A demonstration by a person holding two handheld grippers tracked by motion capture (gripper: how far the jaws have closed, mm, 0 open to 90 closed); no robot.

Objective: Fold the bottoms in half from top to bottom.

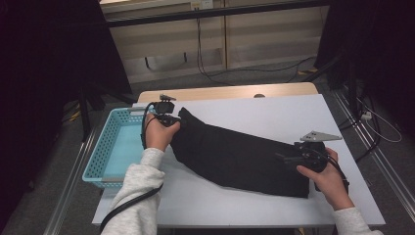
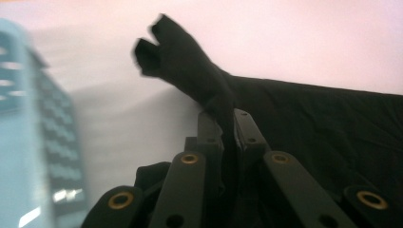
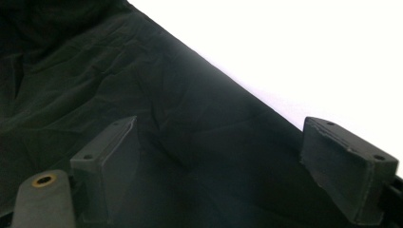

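Black jaws of the left gripper (image 2: 227, 130) were pinched together on a corner of the black cloth (image 1: 240, 156), a tuft of fabric sticking up past the tips. That cloth lay long and slanted across the white table (image 1: 274, 110), its far-left end beside the blue basket (image 1: 105, 152), its near-right end well away from the basket, toward the table's other side. Over there the right gripper (image 3: 237, 156) sat with its jaws wide apart, straddling the cloth's edge and clamping nothing. Folding looked like the step in hand, and doing it well meant the right jaws had to go down over that edge and bite through every layer before any lift. Both ends then wanted to rise together, level, with the cloth kept taut so it would not sag or twist. Care by the basket, too: a dragged corner could snag on its wall.
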